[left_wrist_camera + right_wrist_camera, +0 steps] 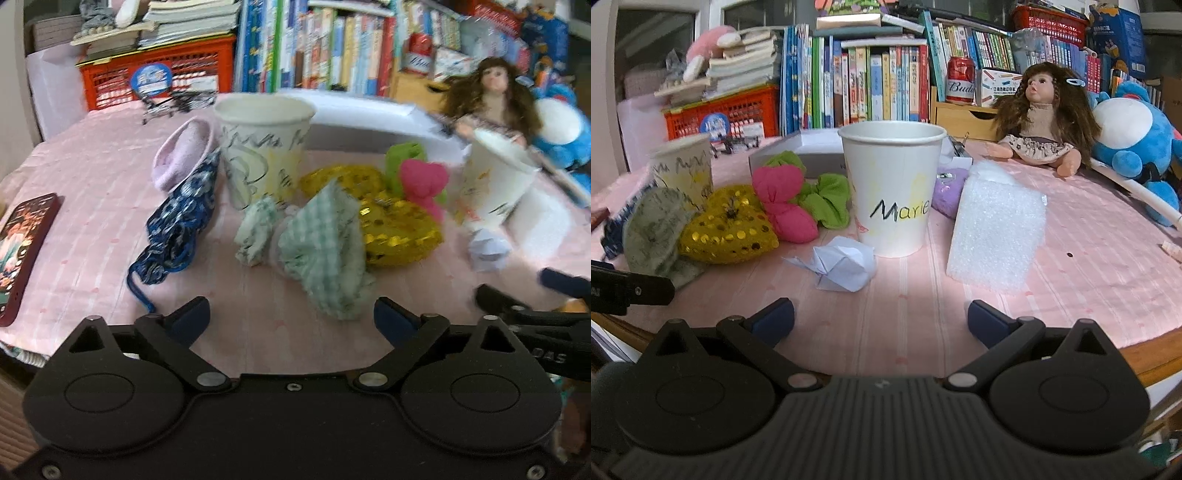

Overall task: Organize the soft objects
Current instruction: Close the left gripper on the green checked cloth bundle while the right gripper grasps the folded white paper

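Note:
Soft things lie in a heap on the pink tablecloth. A green checked cloth bundle lies just ahead of my left gripper, which is open with nothing between its fingers. Behind it are a gold sequin heart, a pink and green scrunchy, a blue patterned cloth and a pale pink sock. Two paper cups stand among them: one at the centre, the other marked "Marie". My right gripper is open and empty, short of a crumpled white paper.
A phone in a red case lies at the left. A white foam block, a doll and a blue plush are at the right. Books and a red crate line the back. The table's wooden edge is near.

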`<state>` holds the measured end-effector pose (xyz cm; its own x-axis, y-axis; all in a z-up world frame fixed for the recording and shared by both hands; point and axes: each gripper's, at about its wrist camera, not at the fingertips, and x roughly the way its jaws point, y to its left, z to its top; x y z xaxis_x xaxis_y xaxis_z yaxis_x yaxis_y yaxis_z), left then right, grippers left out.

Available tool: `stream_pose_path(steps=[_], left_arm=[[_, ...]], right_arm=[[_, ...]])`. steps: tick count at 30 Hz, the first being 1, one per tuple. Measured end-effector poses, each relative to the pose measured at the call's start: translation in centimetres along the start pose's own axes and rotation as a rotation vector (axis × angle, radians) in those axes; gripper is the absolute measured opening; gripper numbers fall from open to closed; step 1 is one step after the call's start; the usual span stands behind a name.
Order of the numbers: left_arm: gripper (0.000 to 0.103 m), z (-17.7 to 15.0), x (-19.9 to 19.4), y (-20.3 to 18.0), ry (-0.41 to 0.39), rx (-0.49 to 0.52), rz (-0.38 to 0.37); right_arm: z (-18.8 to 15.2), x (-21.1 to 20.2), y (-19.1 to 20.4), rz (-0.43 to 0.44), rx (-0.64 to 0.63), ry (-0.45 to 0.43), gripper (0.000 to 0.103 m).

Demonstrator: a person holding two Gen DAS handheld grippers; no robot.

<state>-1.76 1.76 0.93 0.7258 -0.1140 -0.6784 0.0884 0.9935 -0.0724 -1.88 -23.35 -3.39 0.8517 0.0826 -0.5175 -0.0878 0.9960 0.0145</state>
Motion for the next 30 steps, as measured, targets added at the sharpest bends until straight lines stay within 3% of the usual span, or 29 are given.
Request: stream_pose_path(steps=[5,10,17,30], left_arm=[[0.091,0.3,-2.0,-0.2,-0.087,-0.005,-0.036],[0.092,0.9,-2.0,-1.3,-0.156,0.051,0.024],[0.092,1.3,0.7,-1.3,-0.124,0.052,0.03],[0.096,0.4,2.4,-0.7,-0.138,0.016,-0.02]], right_arm=[[0.6,-1.1,0.1,0.066,-0.01,-0.071,0.1],[1.2,-0.9,1.2,0.066,-0.096,-0.105,0.093],[1.6,0.4,1.2,0.048,-0.077,-0.1,0.086],[1.1,1.0,1.8,0.042,-0.114,-0.097,0.083]])
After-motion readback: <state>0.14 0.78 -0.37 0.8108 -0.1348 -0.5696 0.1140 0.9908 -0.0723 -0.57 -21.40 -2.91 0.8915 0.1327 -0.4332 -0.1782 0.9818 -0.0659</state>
